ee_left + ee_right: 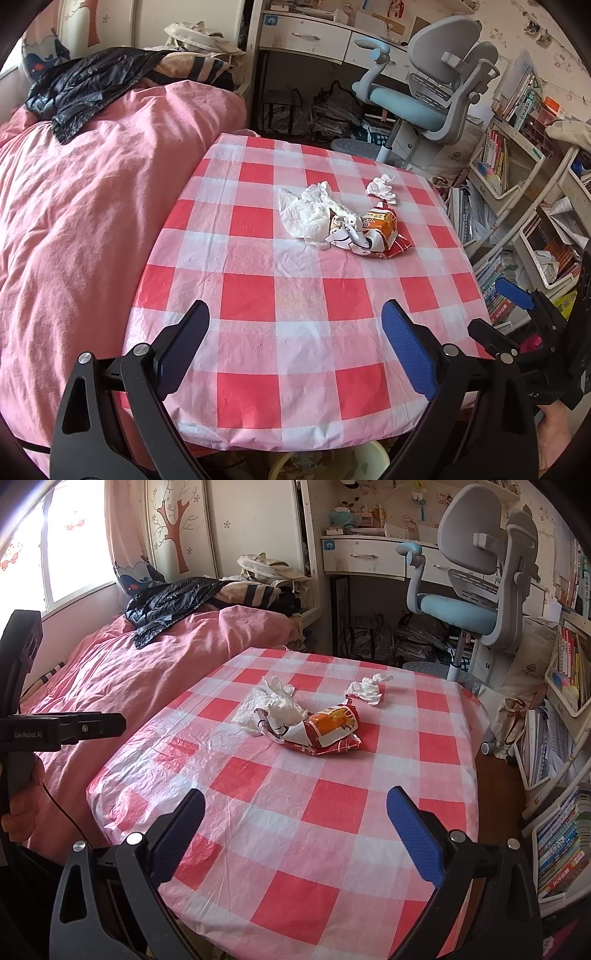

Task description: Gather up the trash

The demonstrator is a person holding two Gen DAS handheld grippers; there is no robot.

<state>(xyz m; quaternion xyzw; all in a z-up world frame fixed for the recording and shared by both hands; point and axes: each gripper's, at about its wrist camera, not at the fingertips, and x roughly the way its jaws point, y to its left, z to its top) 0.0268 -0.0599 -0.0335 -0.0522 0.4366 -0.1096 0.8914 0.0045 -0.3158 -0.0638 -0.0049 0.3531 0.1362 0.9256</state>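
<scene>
Two hand-held grippers above the near edge of a tabletop covered by a red-and-white checked plastic cloth. The left gripper has its fingers spread wide with nothing between them; the right gripper likewise has its fingers wide apart and empty. Neither touches the cloth or the trash.

The trash lies in the far half of the tabletop, toward the far right corner. It comprises a crumpled white tissue, a red-and-orange snack wrapper touching and partly overlapping that tissue on its right, and a smaller tissue ball just beyond the wrapper, nearer the far edge and apart from the pile. A pale bucket shows partly below the near edge of the tabletop; whether it is the intended bin cannot be told. A bed with a pink quilt lies along the left edge, and a desk chair stands beyond the far edge.

Judged risks: the cloth is thin, wrinkled plastic, so fingers closing low on a tissue may pinch the cloth as well and drag the remaining pieces. The tissue and wrapper overlap, so lifting one may tip the other off toward the right edge. The light tissue ball may slip from a shallow grip near the far edge.
</scene>
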